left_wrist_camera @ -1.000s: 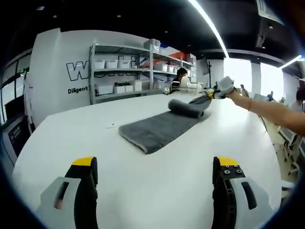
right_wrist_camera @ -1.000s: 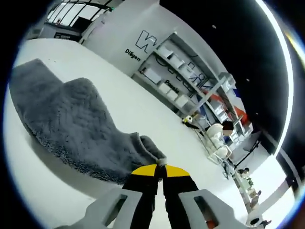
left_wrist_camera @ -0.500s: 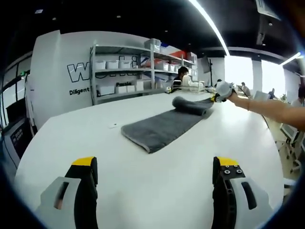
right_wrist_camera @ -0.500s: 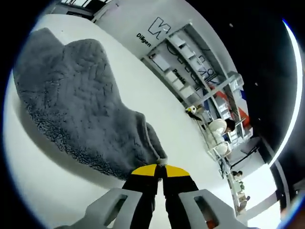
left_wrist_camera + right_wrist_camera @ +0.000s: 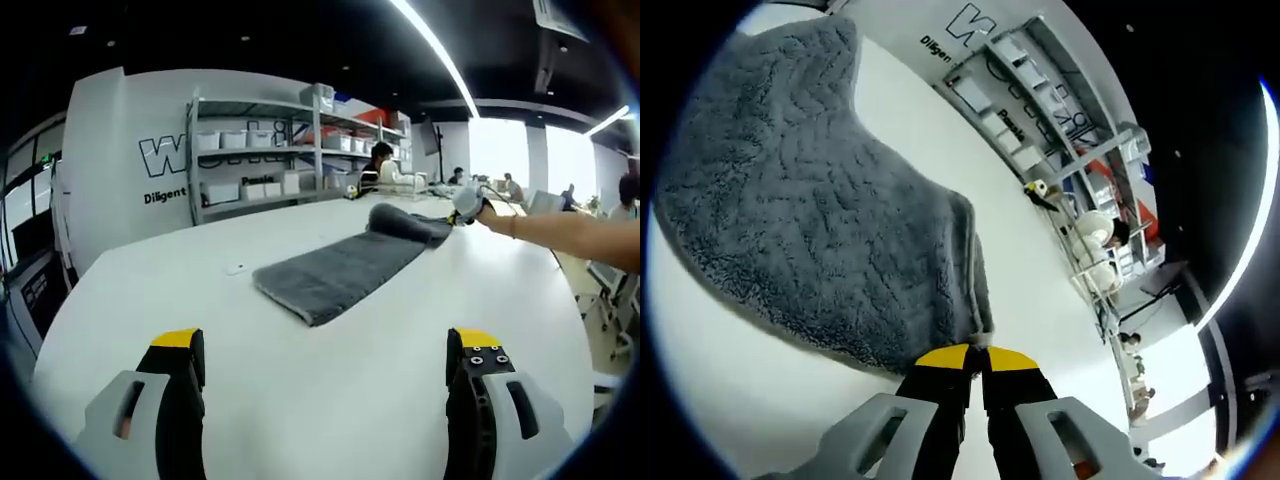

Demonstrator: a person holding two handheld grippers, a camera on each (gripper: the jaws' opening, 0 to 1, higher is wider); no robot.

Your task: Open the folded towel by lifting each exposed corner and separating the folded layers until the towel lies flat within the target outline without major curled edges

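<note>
- Grey towel (image 5: 335, 272) lies as a long strip on the white bench (image 5: 300, 390), near end flat, far end bunched into a raised fold.
- Up close in right gripper view, towel (image 5: 820, 210) has plush pile w/ zigzag texture, fuzzy fringe along the edge, a hemmed corner running into the jaws.
- Right hand-held gripper (image 5: 975, 358) is pinched tight on that towel corner, yellow tips together.
- Left hand-held gripper (image 5: 325, 350) hangs over bare bench, jaws wide, nothing between them, well apart from towel.
- Person's arm (image 5: 560, 232) reaches to the towel's far end.
</note>
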